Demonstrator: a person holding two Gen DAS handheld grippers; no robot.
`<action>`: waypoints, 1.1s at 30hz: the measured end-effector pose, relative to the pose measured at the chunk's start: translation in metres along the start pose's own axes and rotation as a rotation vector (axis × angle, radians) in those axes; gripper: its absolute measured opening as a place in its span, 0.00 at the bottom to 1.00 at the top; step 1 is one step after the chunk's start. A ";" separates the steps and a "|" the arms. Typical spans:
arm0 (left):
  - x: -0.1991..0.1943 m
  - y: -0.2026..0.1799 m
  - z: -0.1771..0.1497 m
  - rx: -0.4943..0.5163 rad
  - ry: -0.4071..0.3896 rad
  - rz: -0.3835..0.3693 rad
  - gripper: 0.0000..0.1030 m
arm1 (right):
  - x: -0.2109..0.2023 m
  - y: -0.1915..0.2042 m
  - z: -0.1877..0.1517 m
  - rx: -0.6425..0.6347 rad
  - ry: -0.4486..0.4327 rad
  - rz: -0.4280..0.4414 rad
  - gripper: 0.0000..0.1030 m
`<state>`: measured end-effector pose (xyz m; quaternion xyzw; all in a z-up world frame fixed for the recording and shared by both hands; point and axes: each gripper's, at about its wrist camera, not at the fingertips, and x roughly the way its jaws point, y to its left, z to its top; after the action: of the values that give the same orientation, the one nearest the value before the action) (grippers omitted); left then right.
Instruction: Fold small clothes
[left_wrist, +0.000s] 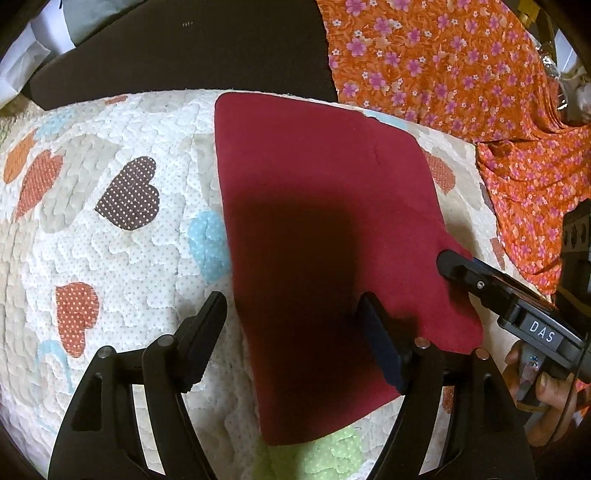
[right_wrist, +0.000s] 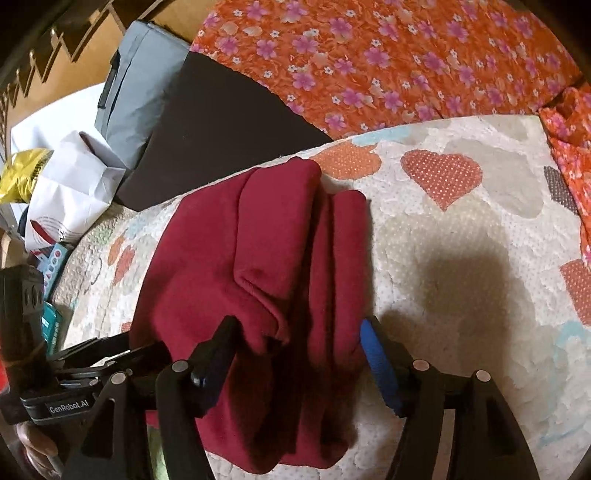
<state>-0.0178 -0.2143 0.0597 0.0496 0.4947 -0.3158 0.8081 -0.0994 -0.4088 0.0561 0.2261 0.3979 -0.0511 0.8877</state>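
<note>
Two labels readable: "DAS" in white on the right hand-held gripper (left_wrist: 448, 264) as seen from the left wrist view, and "GenRobot.AI" on the body of the left hand-held gripper (right_wrist: 147, 349) at the lower left of the right wrist view.
Garment: dark red fleece piece (left_wrist: 325, 236), folded into a long slab, lying on the bed quilt (left_wrist: 122, 258); from the right it shows bunched layers and a hemmed fold (right_wrist: 258, 280).
Left hand-held gripper (left_wrist: 291, 332): fingers spread wide, hovering over the near edge of the red piece, pinching nothing.
Right hand-held gripper (right_wrist: 299, 347): fingers also spread, straddling the garment's near end; whether the pads touch the cloth, cannot tell.
Surface: cream quilt with polka-dot heart patches in rust, brown, blue and green.
Room: orange floral cloth (left_wrist: 461, 66) draped beyond the quilt, a dark flat panel (right_wrist: 218, 133), a grey bag (right_wrist: 136, 85), and white and yellow bags (right_wrist: 70, 184) to the side.
</note>
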 end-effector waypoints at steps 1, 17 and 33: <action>-0.003 -0.002 0.000 0.008 -0.015 0.012 0.73 | -0.001 0.001 0.000 0.002 -0.006 -0.004 0.63; -0.021 0.001 0.004 0.000 -0.110 0.124 0.73 | -0.038 0.026 0.004 -0.046 -0.112 -0.067 0.63; -0.003 0.011 0.011 -0.024 -0.059 0.016 0.76 | 0.009 -0.007 0.008 0.021 -0.023 0.018 0.74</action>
<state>-0.0036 -0.2085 0.0653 0.0346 0.4740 -0.3045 0.8255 -0.0900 -0.4177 0.0521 0.2385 0.3851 -0.0497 0.8901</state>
